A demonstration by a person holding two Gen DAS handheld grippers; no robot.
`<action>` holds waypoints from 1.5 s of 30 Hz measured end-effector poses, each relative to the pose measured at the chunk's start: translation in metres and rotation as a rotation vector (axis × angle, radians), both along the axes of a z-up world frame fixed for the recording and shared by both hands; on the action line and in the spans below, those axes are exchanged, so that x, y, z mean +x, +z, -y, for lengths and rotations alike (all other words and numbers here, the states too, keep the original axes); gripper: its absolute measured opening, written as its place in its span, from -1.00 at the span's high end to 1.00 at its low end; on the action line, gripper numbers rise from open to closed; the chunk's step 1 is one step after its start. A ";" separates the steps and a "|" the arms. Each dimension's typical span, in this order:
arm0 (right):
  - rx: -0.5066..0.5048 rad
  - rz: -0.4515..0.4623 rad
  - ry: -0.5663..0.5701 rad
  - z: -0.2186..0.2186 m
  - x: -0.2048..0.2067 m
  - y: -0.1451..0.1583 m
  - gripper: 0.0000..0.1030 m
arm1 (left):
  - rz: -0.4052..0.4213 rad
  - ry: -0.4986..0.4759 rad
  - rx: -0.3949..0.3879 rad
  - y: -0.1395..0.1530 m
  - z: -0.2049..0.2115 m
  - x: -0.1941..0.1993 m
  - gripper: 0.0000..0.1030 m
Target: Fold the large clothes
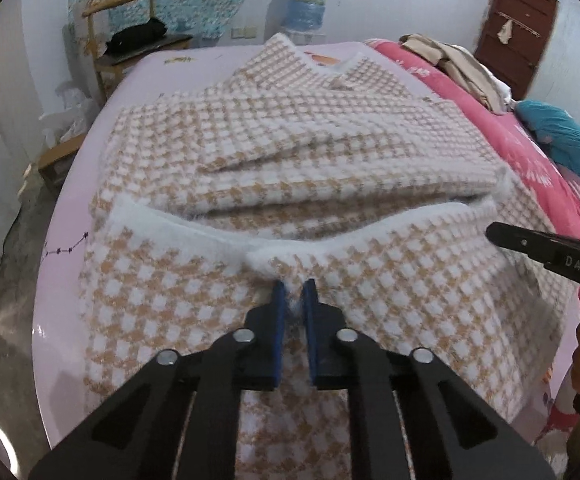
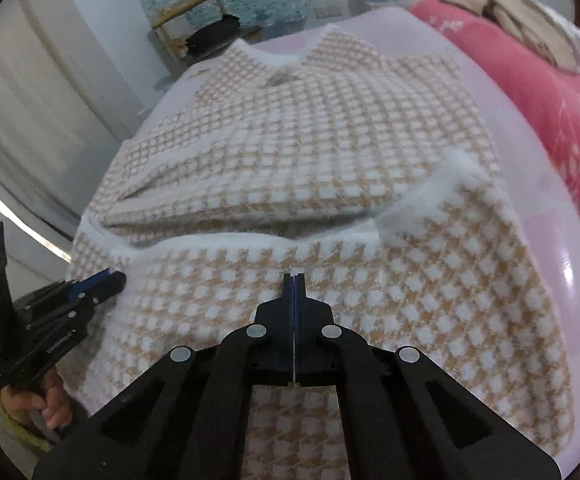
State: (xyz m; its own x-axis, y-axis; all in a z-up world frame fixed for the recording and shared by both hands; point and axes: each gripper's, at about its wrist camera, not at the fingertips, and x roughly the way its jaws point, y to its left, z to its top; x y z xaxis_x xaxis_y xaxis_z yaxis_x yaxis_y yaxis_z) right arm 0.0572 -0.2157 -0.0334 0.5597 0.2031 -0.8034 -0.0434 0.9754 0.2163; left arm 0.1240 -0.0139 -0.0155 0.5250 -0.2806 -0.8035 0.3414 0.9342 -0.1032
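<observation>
A beige-and-white houndstooth sweater (image 1: 290, 152) lies spread on the pale pink sheet (image 1: 66, 280), collar at the far end and sleeves folded across the body. A fuzzy white band (image 1: 178, 228) crosses its near part. My left gripper (image 1: 295, 300) is shut on a pinch of this fabric just below the band, and white fuzz shows between the blue pads. It also appears at the sweater's left edge as the left gripper (image 2: 106, 282). My right gripper (image 2: 294, 278) is shut with its pads flush together and its tips on the sweater (image 2: 290, 160). No cloth shows between them.
A pink flowered quilt (image 1: 530, 148) with a heap of beige clothes (image 1: 458, 64) and a blue cushion (image 1: 558, 132) fills the bed's right side. A wooden chair (image 1: 122, 40), a water bottle (image 1: 308, 4) and a brown door (image 1: 518, 32) stand behind. A hand (image 2: 46, 404) holds the left gripper.
</observation>
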 end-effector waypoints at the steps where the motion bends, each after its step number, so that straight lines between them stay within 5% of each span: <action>1: -0.017 0.003 0.013 -0.003 -0.003 0.003 1.00 | 0.009 -0.012 0.003 0.002 0.000 -0.002 0.86; 9: -0.016 -0.029 0.021 0.006 -0.027 0.010 1.00 | 0.000 -0.099 0.000 0.013 -0.003 -0.024 0.86; 13: 0.063 -0.054 -0.021 0.020 -0.018 0.005 0.89 | -0.003 -0.090 0.019 0.008 0.000 -0.022 0.86; 14: 0.086 -0.053 -0.033 0.024 -0.015 0.006 0.65 | -0.005 -0.081 0.019 0.007 0.000 -0.019 0.86; 15: 0.096 -0.043 -0.042 0.027 -0.012 0.008 0.18 | -0.009 -0.073 0.018 0.006 0.000 -0.018 0.86; 17: 0.076 -0.007 -0.051 0.028 -0.008 0.012 -0.03 | -0.015 -0.060 0.008 0.005 -0.001 -0.016 0.85; 23: 0.010 -0.072 -0.017 0.016 0.011 -0.009 0.09 | -0.020 -0.034 -0.009 0.000 -0.004 -0.011 0.85; 25: -0.038 -0.075 -0.008 0.012 0.008 -0.007 0.73 | -0.017 -0.032 -0.017 -0.002 -0.005 -0.010 0.85; 26: -0.034 -0.084 -0.012 0.013 0.006 -0.007 0.89 | -0.014 -0.032 -0.021 -0.002 -0.005 -0.011 0.85; 36: -0.031 -0.079 -0.079 0.020 -0.030 0.006 0.91 | -0.014 -0.079 -0.048 0.000 -0.005 -0.020 0.85; 45: -0.009 -0.072 -0.077 0.022 0.002 -0.008 0.88 | -0.026 -0.033 -0.044 -0.008 -0.006 -0.003 0.85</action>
